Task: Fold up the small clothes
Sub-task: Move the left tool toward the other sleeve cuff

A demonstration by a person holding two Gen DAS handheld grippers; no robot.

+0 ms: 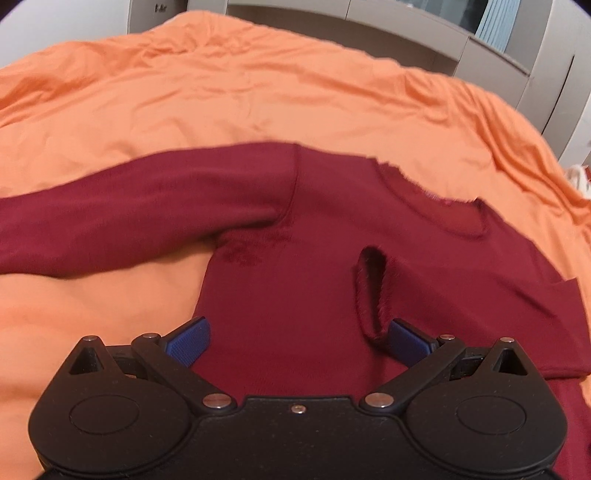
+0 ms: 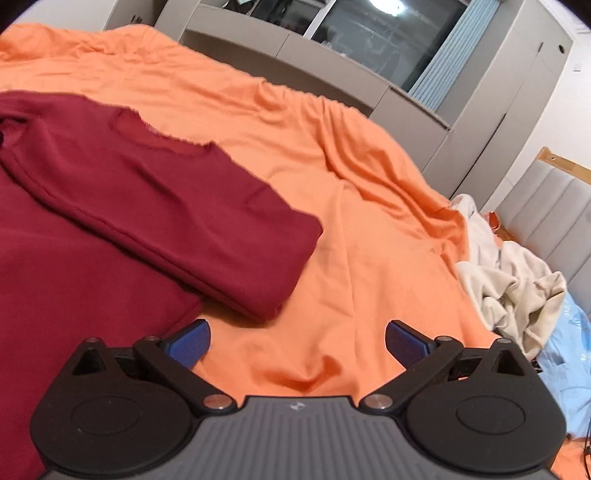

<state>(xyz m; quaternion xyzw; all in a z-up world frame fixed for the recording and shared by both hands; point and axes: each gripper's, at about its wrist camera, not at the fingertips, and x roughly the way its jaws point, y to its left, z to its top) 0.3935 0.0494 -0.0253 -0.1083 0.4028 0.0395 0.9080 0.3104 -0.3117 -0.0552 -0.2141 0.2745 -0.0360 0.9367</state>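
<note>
Hovering over the lower body of a dark red sweater (image 1: pixel 295 266), the left gripper (image 1: pixel 297 341) has its blue-padded fingers spread wide with nothing between them. The pad on one side sits at the garment's side edge, while the other pad lies just beside a ribbed cuff (image 1: pixel 369 291) that rests on the chest; whether that pad actually touches the cuff is hard to say from this angle. The cuff belongs to a sleeve already folded inward across the front of the sweater. Beyond it, the other sleeve (image 1: pixel 122 218) stretches out flat to the side, and past the chest the round neckline (image 1: pixel 436 199) faces away from the camera. The whole garment lies spread on a wrinkled orange bedsheet (image 1: pixel 221 92). The right gripper (image 2: pixel 297 341) is likewise spread open and empty, held above bare orange sheet just off the sweater's edge. In its view the folded sleeve (image 2: pixel 207 221) forms a thick band running diagonally over the body of the sweater, its fold sticking out onto the sheet. Farther off to the side, a crumpled cream garment (image 2: pixel 513 284) sits at the bed's edge, with pale blue fabric (image 2: pixel 569 369) just beside it. Grey cabinets (image 2: pixel 406 110) and a dark window (image 2: pixel 384 33) stand behind the bed.
</note>
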